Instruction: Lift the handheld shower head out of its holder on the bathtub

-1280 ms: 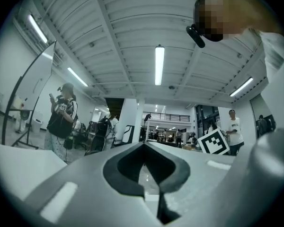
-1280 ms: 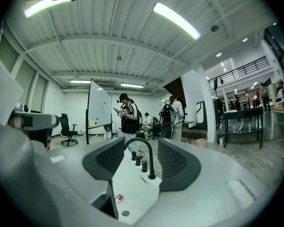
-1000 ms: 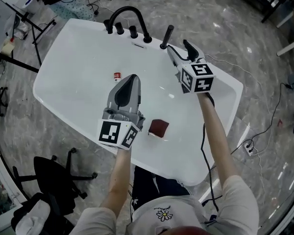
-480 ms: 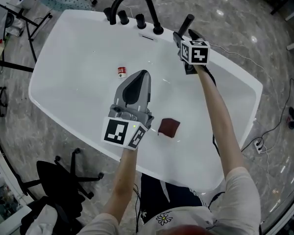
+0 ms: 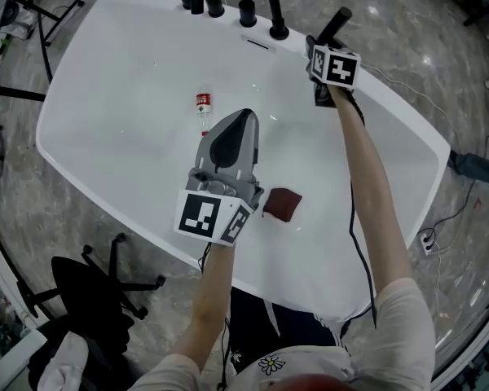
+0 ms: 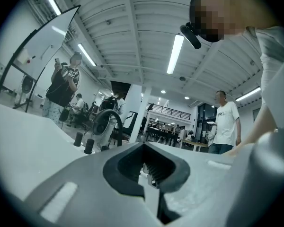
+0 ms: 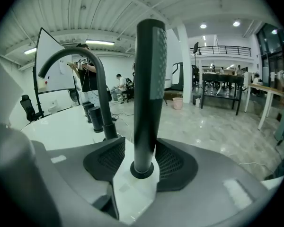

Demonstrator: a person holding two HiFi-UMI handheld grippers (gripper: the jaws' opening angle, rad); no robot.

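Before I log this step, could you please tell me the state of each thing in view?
Shower head: upright, seated in its holder.
Right gripper: open, jaws either side of the shower head.
Left gripper: shut, empty.
Bottle: lying in the bathtub.

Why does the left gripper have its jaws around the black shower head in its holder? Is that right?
Not quite: it is the right gripper, not the left. The right gripper view shows its jaws on either side of the shower head, which stands in its holder. The left gripper has nothing between its jaws.
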